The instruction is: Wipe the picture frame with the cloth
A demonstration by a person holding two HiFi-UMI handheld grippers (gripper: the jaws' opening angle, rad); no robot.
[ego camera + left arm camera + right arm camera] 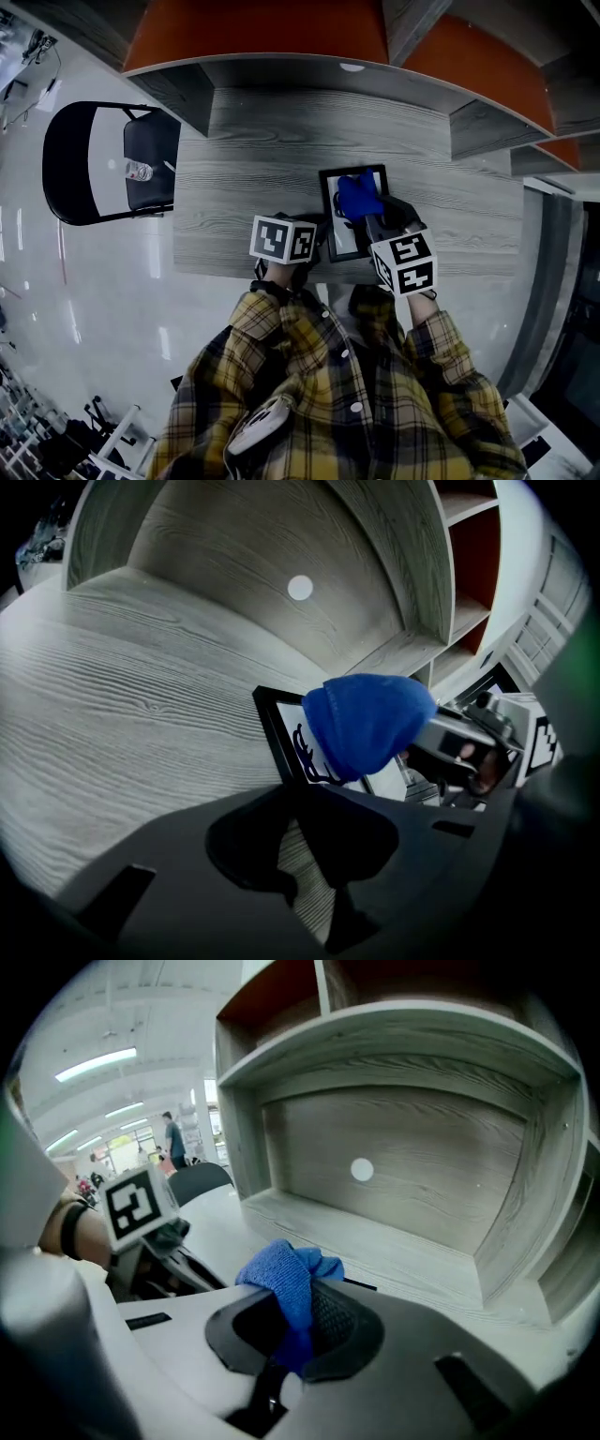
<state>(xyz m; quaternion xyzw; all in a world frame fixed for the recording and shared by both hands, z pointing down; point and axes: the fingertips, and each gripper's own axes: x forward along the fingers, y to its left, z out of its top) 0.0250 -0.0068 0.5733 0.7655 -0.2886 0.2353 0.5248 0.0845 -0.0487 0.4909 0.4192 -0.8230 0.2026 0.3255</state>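
**Head view:** A person in a yellow plaid shirt leans over a grey wood-grain worktop point(244, 178). A black rectangular picture frame point(345, 239) with a white picture lies flat near the worktop's near edge, right of centre. A bunched blue microfibre cloth point(356, 195) sits on the frame's far half. The right tongs point(375, 217) reach it from the near right. The left tongs point(314, 234) sit at the frame's near left edge.

**Left gripper view:** The left tongs point(305, 794) are drawn together at the tips, and only a sliver of worktop point(122, 686) shows behind them. They are at the frame's point(281, 733) black left rim. Whether they pinch that rim or merely press beside it cannot be made out. Just beyond them the cloth point(366, 724) hangs as a rounded wad over the picture, carried by the right tongs point(464, 747).

**Right gripper view:** The right tongs point(291, 1321) are clenched on the cloth point(281, 1279), which bulges out above the tips in soft folds. A thin strip of the frame point(361, 1285) shows just past it. The left tongs' marker cube point(141, 1202) is on the left.

**Handling:**
- **Frame:** It looks light and stiff, with a front that may scratch or crack. It is likely to skate on the smooth worktop under a wiping stroke, so it is best steadied at its rim and never on the picture face.
- **Cloth:** It is limp and compressible, so a firm pinch on a thick bunch leaves a padded wad in front of the tips for wiping.
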